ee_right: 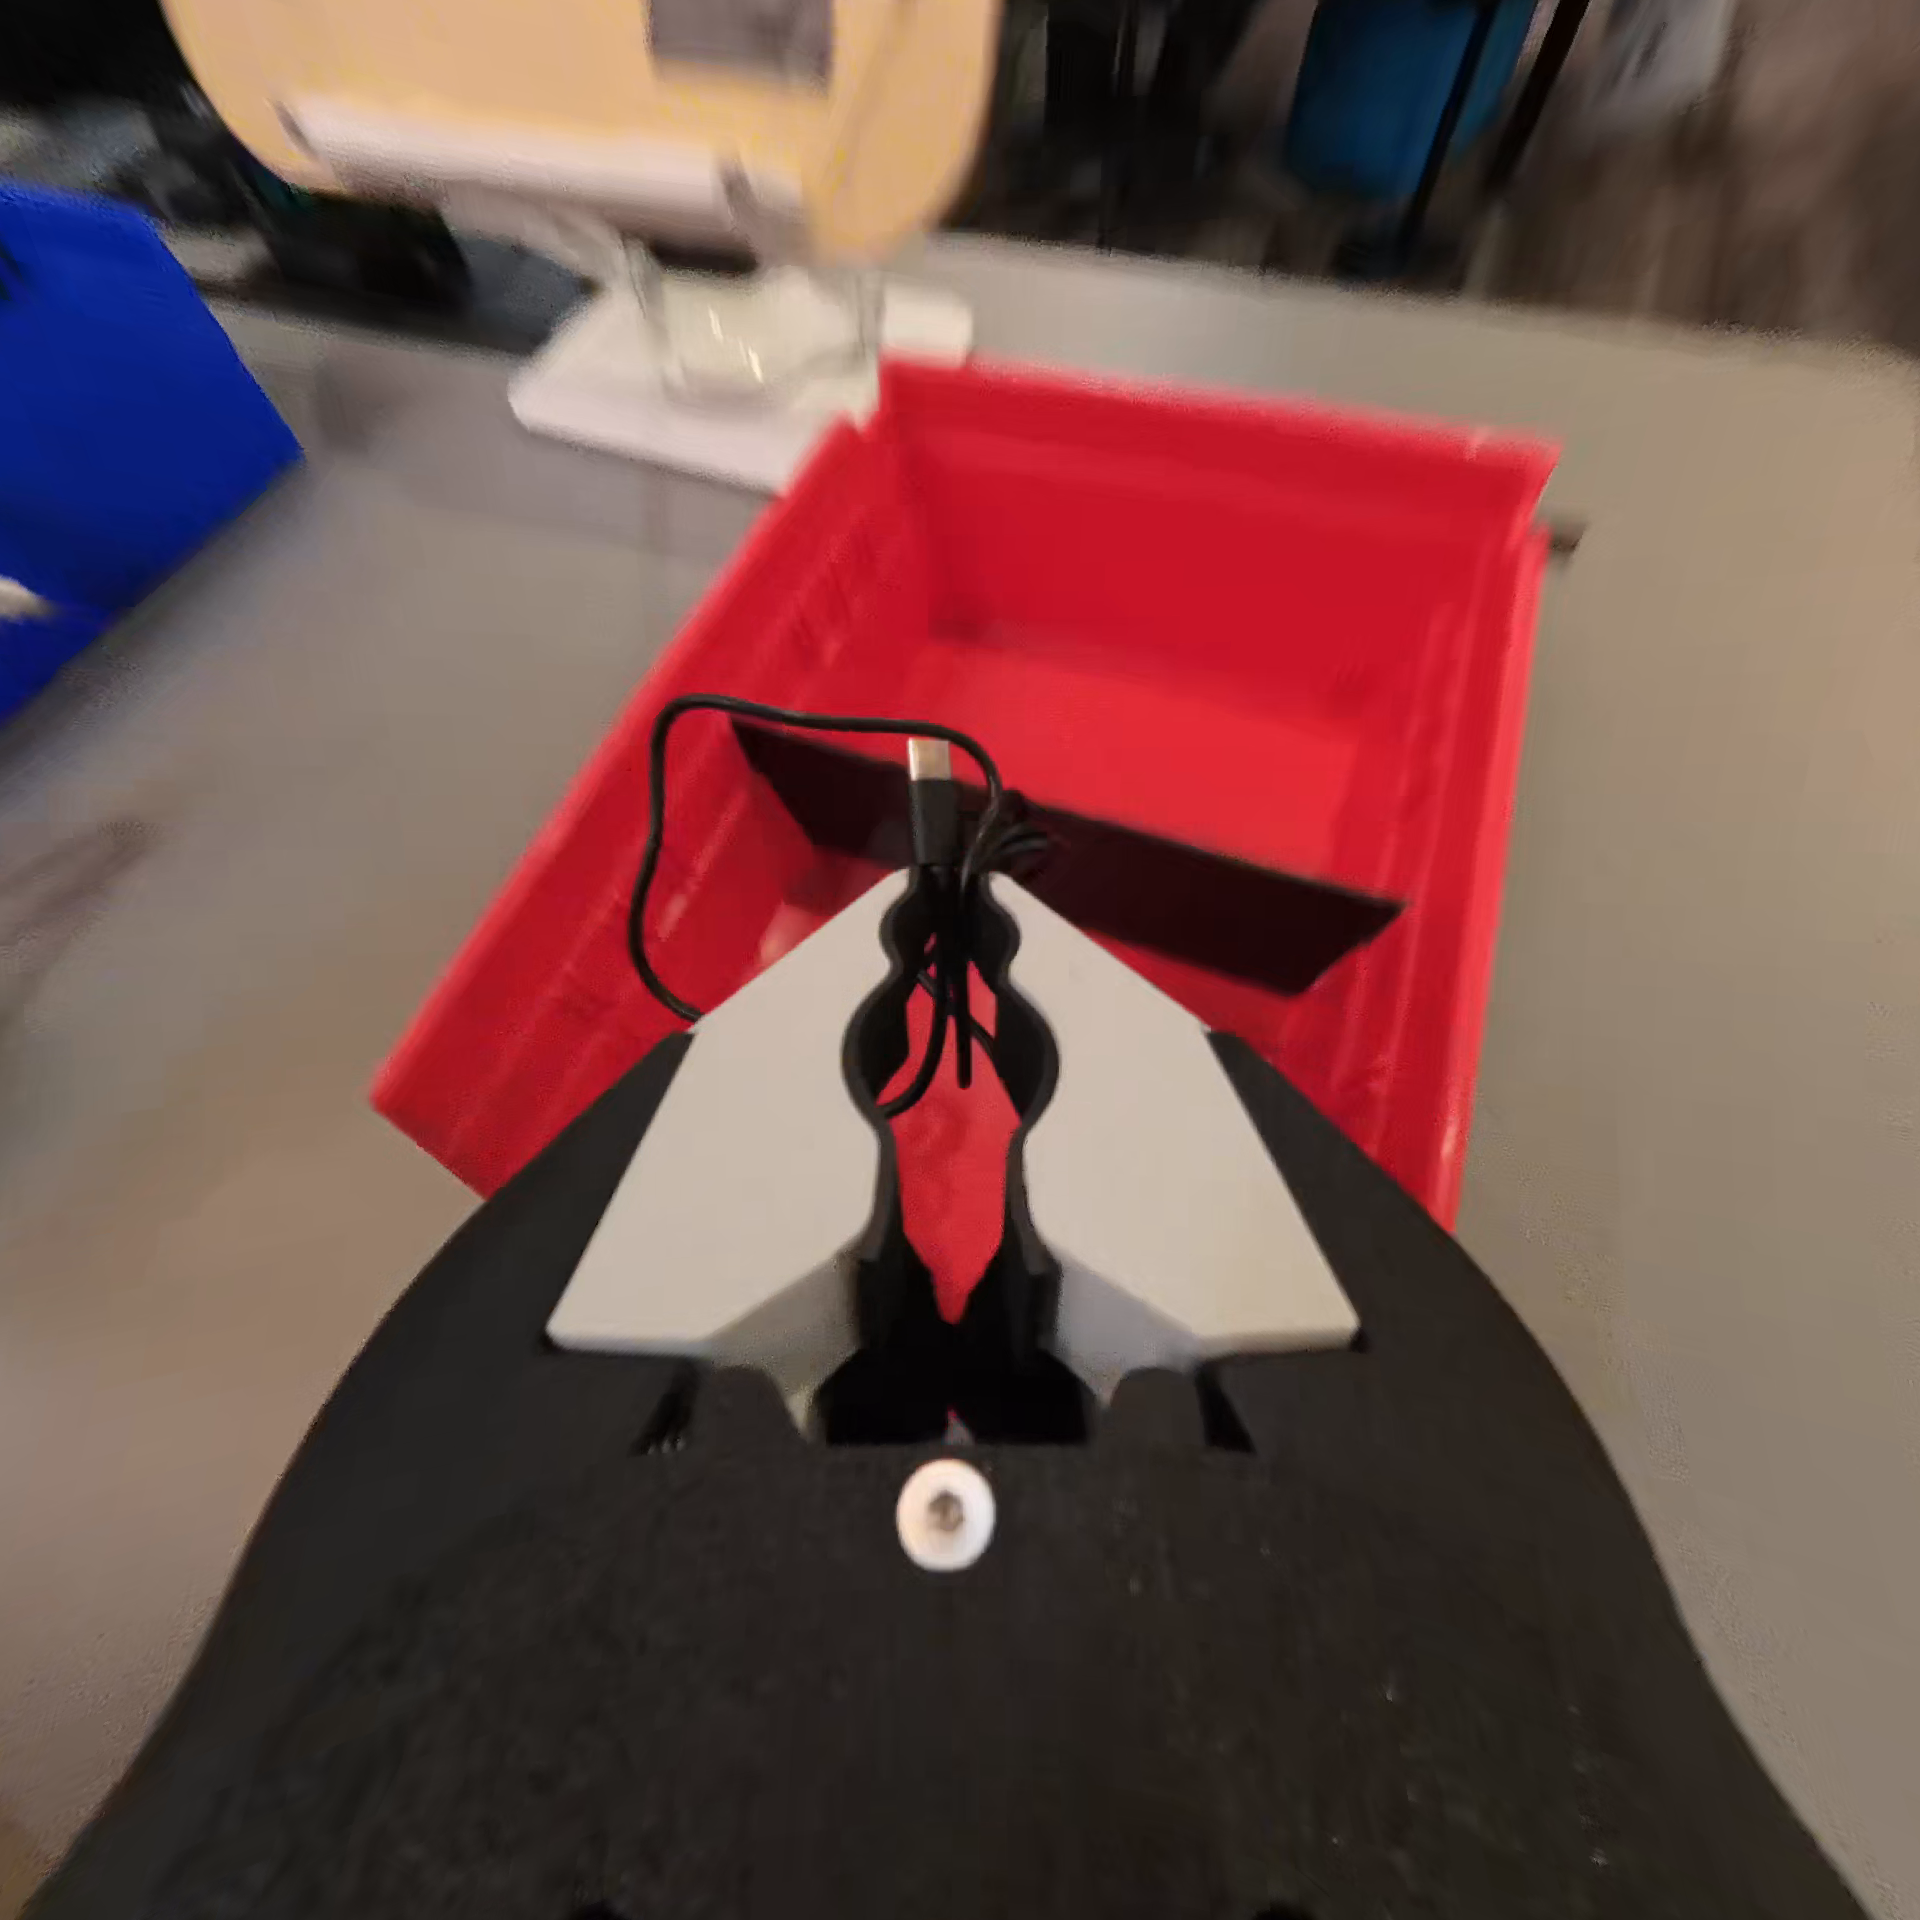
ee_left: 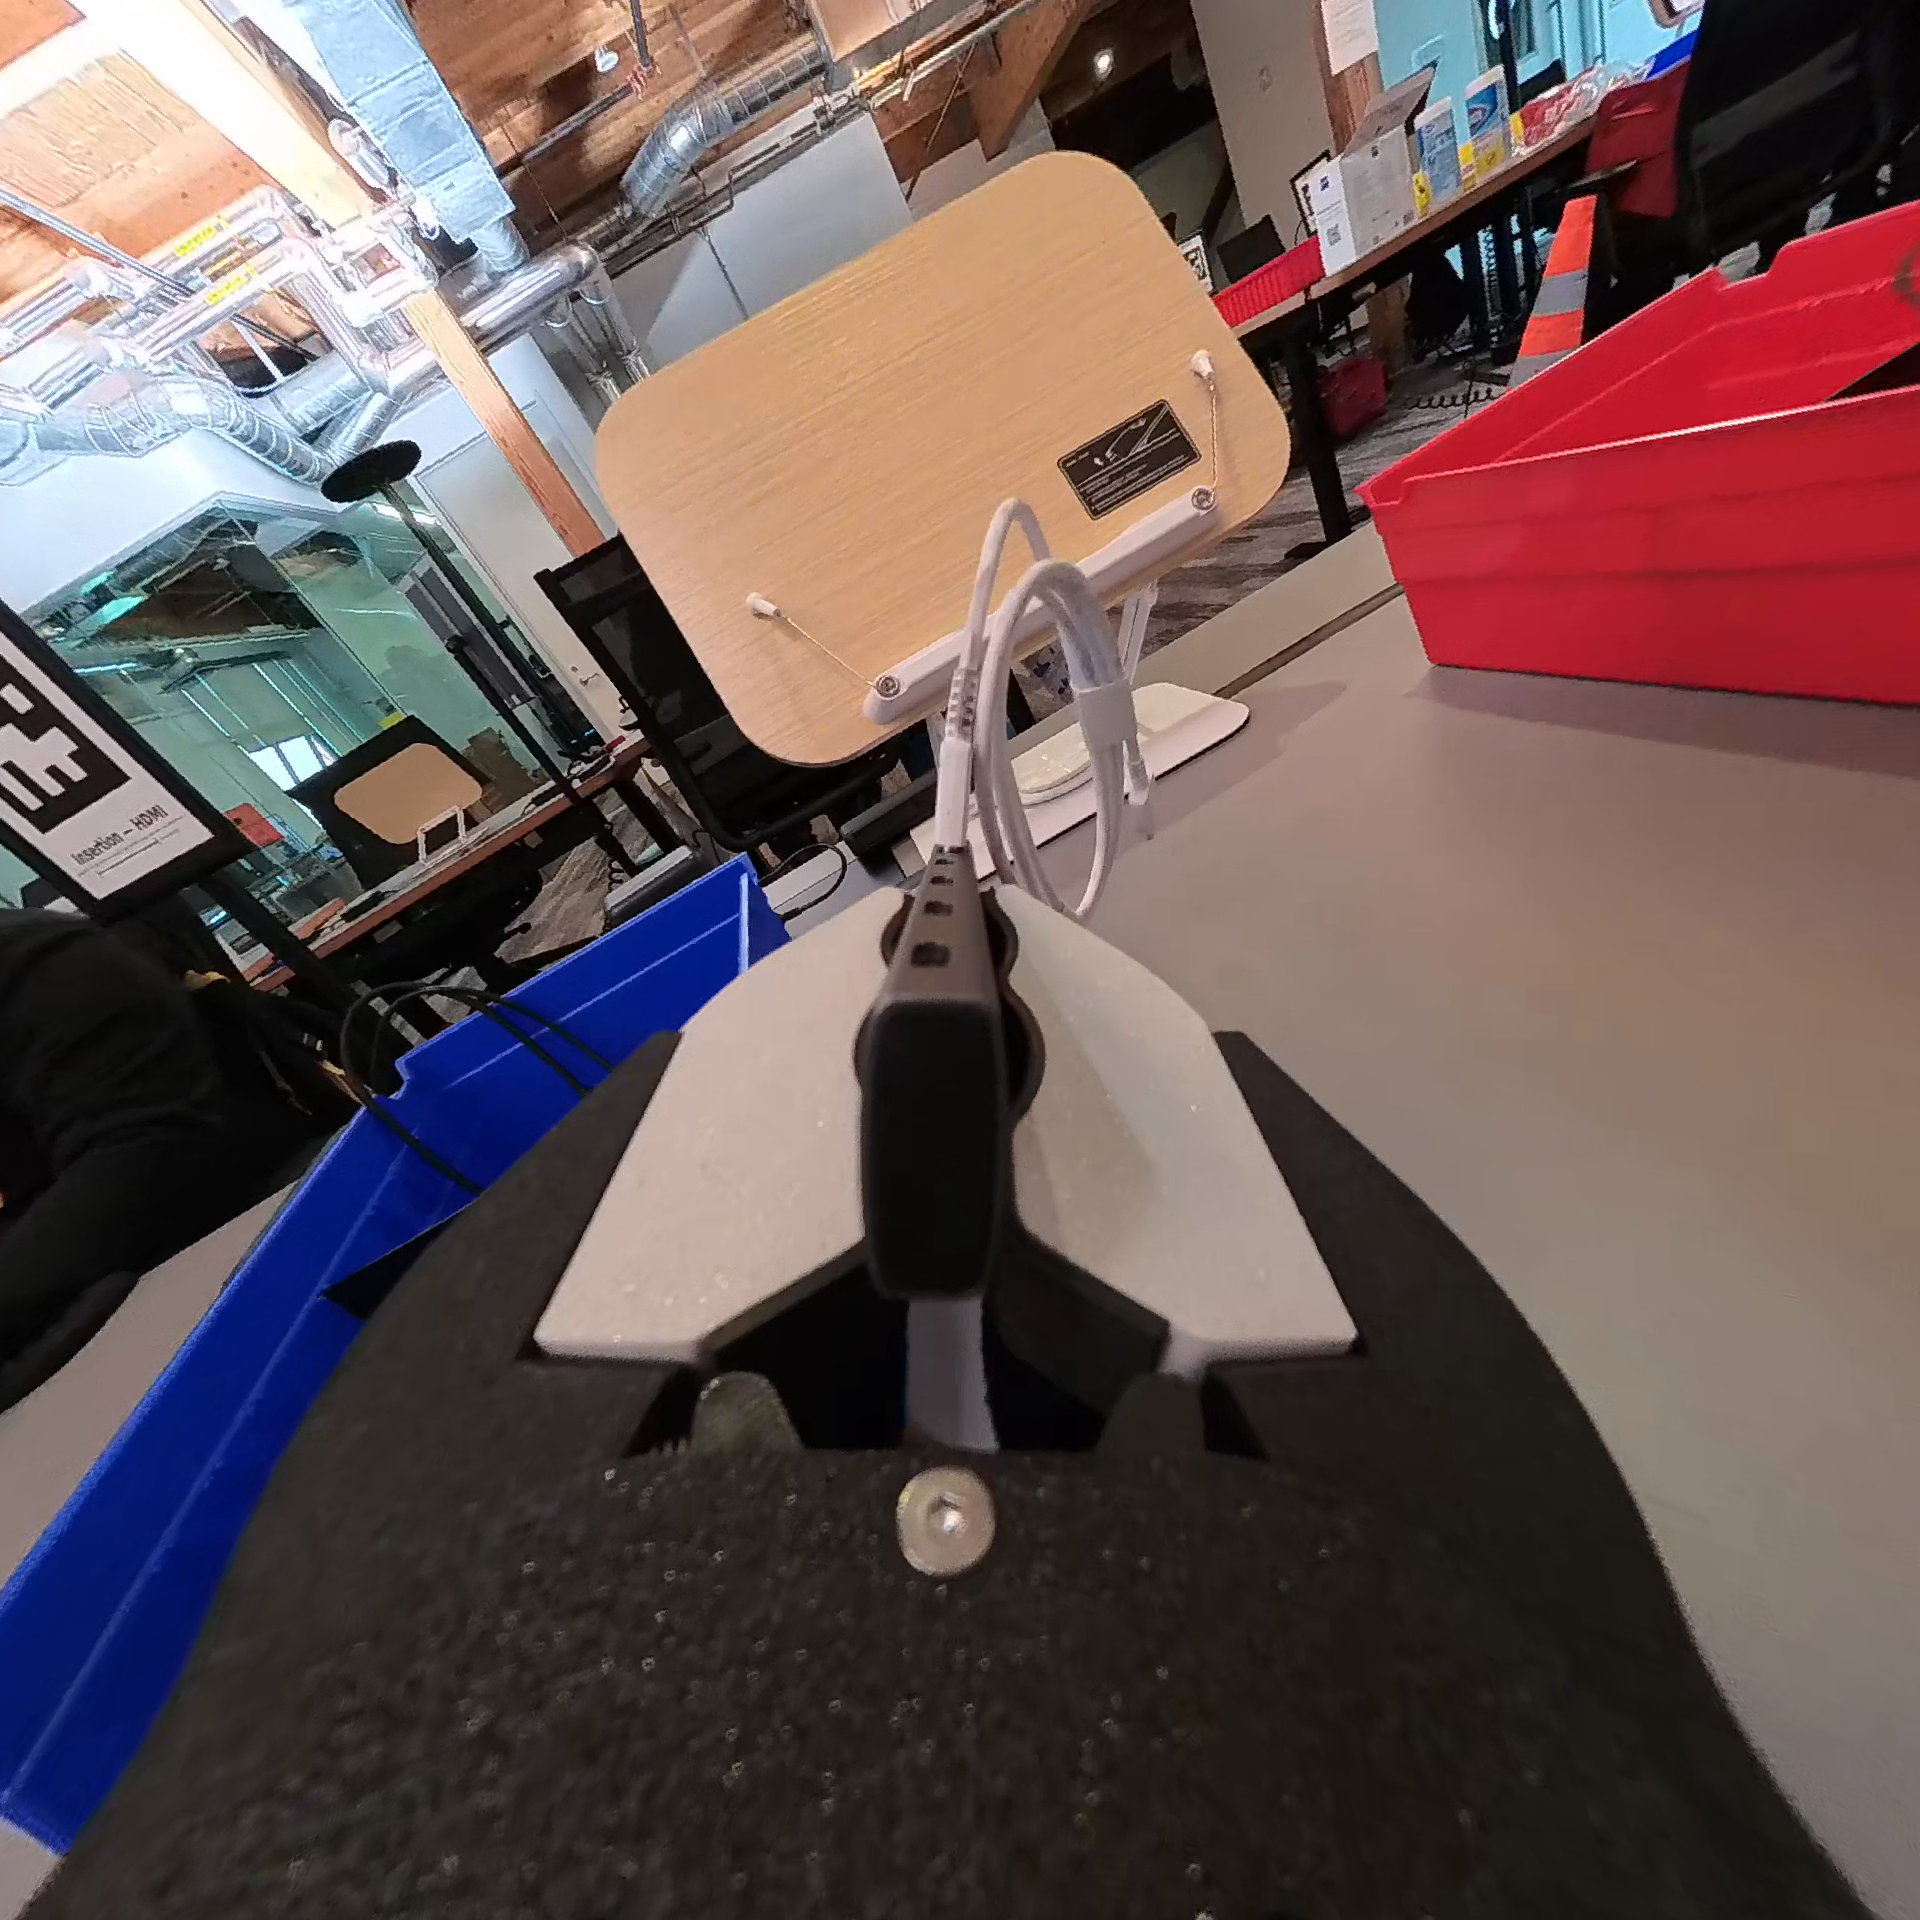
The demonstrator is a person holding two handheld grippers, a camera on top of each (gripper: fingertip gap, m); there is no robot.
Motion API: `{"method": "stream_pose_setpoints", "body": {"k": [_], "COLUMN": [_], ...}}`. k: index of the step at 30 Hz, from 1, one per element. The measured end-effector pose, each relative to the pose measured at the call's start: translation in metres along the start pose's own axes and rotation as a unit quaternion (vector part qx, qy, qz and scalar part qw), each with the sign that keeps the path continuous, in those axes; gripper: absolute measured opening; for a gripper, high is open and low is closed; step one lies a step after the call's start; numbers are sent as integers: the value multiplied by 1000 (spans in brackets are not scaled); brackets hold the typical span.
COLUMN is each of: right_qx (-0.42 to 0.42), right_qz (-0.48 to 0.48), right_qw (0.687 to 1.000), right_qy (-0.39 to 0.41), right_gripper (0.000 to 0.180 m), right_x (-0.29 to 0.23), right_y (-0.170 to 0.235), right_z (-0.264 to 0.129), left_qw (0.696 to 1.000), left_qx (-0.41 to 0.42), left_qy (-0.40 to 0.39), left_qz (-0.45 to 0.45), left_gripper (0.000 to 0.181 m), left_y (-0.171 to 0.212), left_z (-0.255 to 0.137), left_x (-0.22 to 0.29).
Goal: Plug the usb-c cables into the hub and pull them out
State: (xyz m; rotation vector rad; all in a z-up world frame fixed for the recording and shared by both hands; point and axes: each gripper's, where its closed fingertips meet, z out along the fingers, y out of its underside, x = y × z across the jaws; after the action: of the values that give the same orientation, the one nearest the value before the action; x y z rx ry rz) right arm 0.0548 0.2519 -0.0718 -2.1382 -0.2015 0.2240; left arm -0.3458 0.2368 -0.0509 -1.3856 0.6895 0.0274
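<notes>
Left wrist view: left gripper (ee_left: 940, 997) clamped on the dark usb-c hub (ee_left: 932, 1122), jaws closed against its two flat sides, hub held edge-up and pointing forward, a row of ports along its upper edge. White usb-c cable (ee_left: 1049, 727) coiled just beyond the hub's far end, one end appearing to reach the hub's tip, though the joint itself too small to tell. A white strip showing beneath the hub's near end, between the jaws. Behind the hub, a wooden book stand (ee_left: 935, 436) on a white base, tilted back on the grey table (ee_left: 1455, 1039). Right of the hub, a red bin (ee_left: 1662, 499) on the table; left of the hub, a blue bin (ee_left: 312, 1299) with a thin black cable looped over its rim. Farther left of the hub, a framed black-and-white marker sign (ee_left: 73, 769).

Right wrist view, blurred: right gripper (ee_right: 951, 894) closed at the tips on a black usb-c cable (ee_right: 665, 862), metal plug (ee_right: 928, 767) sticking out past the jaws, thin cord looping off to the left of the plug and hanging in strands through the gap between the jaws. Directly beyond and below the plug, the red bin (ee_right: 1195, 540), crossed by a black divider (ee_right: 1195, 904). Beyond the bin, the book stand (ee_right: 582, 135); far left of the bin, the blue bin (ee_right: 114, 436).
</notes>
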Motion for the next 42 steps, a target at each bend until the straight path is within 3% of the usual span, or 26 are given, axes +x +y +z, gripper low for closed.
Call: {"method": "stream_pose_setpoints", "body": {"k": [3, 8, 11, 15, 17, 20, 23, 26, 30, 34, 42], "right_qx": [-101, -215, -218, -132, -72, 16, 72, 61, 104, 156, 181], "right_qz": [35, -36, -33, -52, -69, -108, -107, -104, -113, -115, -73], "right_qw": [994, 966, 964, 973, 986, 994, 962, 927, 919, 919, 904], "right_qy": [-9, 142, 151, 181, 137, -26, -240, -356, -362, -343, -380], "right_gripper": [8, 19, 43, 51, 51, 53, 54, 50, 38, 28, 23], "right_x": [8, 43, 36, 30, 5, -81, -199, -282, -323, -324, -326], "right_y": [48, 88, 83, 30, 1, -27, -27, -3, 10, 8, 2], "right_z": [24, 31, 30, 2, -9, -12, -10, 0, 13, 12, 5], "left_qw": [1000, 1000, 1000, 1000, 999, 998, 995, 990, 979, 974, 971], "left_qx": [0, 2, 1, 5, 5, 9, 42, 68, 100, 111, 122], "left_qy": [3, 8, 12, 17, 27, 51, 66, 82, 108, 119, 131], "left_qz": [4, 7, 11, 18, 18, 23, 57, 93, 144, 157, 161], "left_gripper": [10, 10, 10, 10, 10, 11, 10, 10, 11, 10, 10], "left_y": [0, 0, 1, 0, 0, -1, -14, -25, -33, -35, -38], "left_z": [0, 1, 1, 1, 2, 3, 1, -2, -9, -12, -14], "left_x": [2, 4, 6, 8, 13, 24, 39, 55, 77, 85, 91]}}
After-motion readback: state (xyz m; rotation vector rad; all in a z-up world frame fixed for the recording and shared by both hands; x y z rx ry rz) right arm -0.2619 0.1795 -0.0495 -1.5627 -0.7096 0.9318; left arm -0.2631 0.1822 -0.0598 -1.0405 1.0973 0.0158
